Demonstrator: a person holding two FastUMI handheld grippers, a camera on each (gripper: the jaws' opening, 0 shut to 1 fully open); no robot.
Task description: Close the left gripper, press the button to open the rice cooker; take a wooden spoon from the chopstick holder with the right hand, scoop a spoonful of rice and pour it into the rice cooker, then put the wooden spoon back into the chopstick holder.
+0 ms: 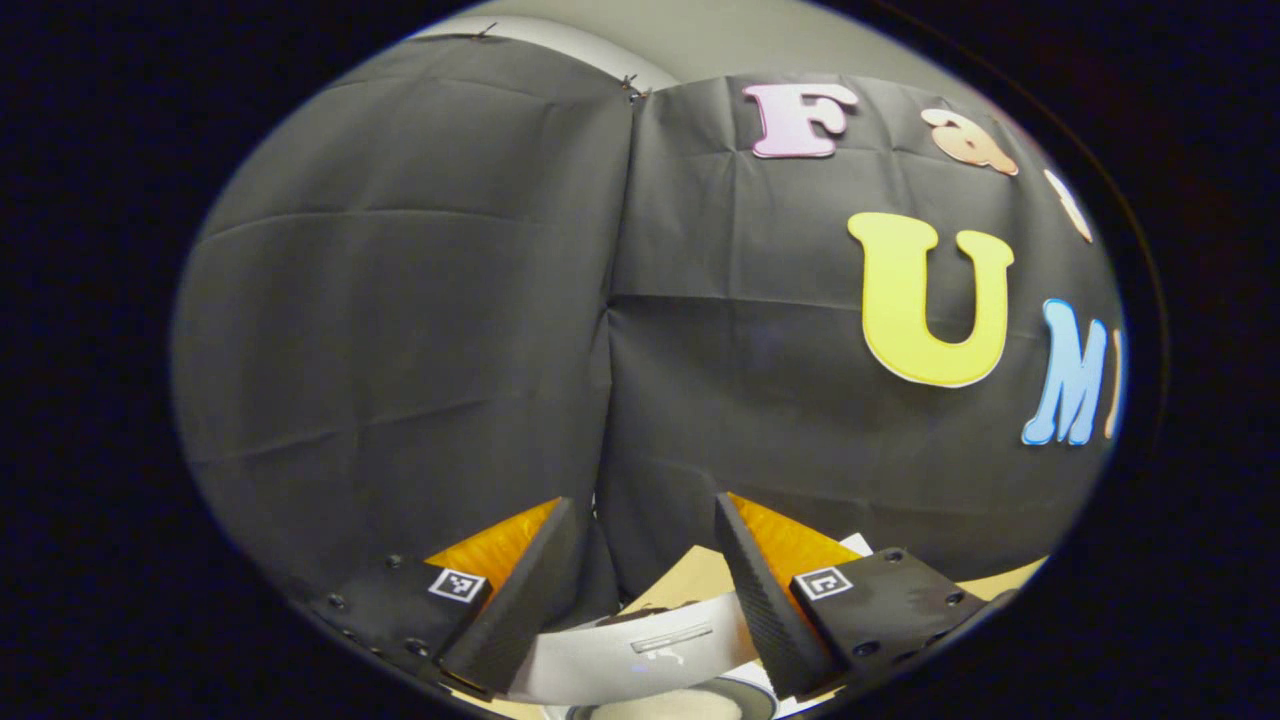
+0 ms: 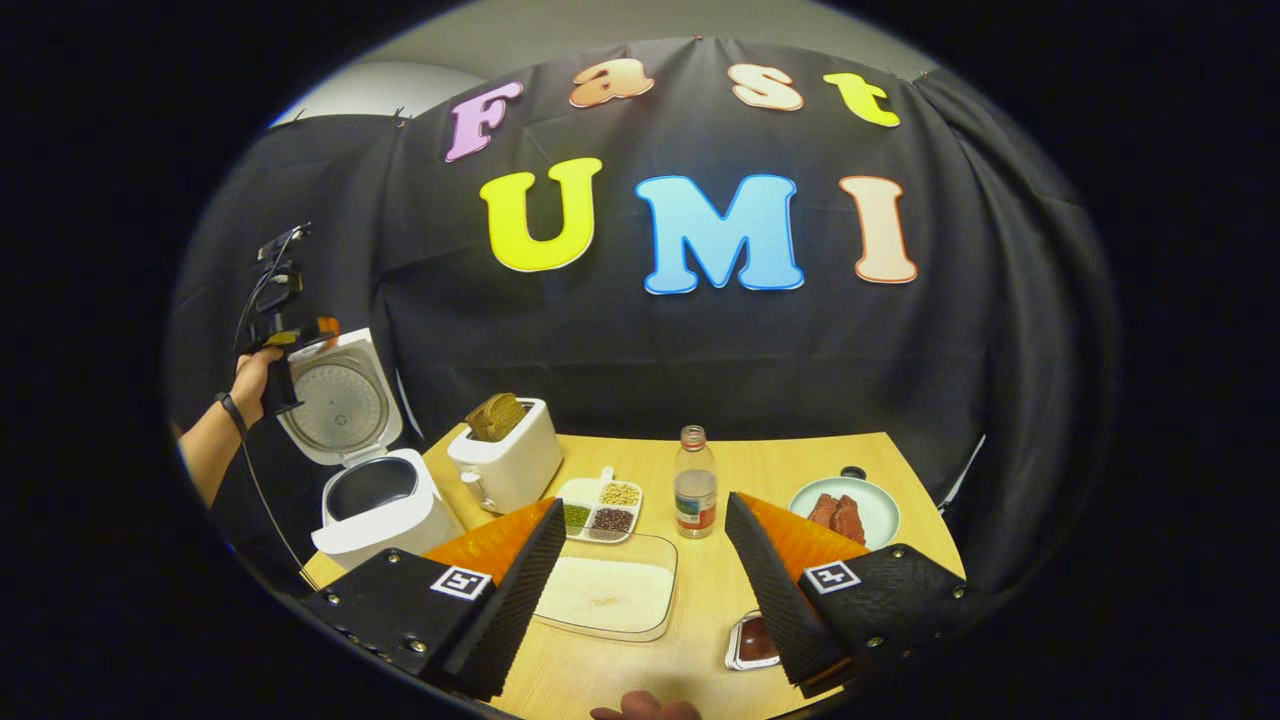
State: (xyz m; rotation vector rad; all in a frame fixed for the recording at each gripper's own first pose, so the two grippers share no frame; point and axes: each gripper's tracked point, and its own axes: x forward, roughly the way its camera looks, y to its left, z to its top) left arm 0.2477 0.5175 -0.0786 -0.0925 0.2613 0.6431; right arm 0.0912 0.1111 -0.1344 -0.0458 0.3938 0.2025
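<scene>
Rice cooker point(image 2: 375, 490) stands open, lid upright, its base cut off. Left gripper point(image 2: 285, 335), raised beside the lid, closure unclear up there; in its own view, fingers spread. Right gripper point(image 2: 640, 560) spread, empty.

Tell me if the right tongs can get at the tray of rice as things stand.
Probably yes. The right tongs stand open just above the tray of rice, which lies uncovered on the table, nothing lying between. They hold no wooden spoon yet.

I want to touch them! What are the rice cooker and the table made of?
The rice cooker looks like smooth white plastic with a soft shine; the round plate inside its open lid looks like dull grey metal with a ring of small holes. The table looks like pale wood, flat and matte, though it could be a wood-look coating.
</scene>
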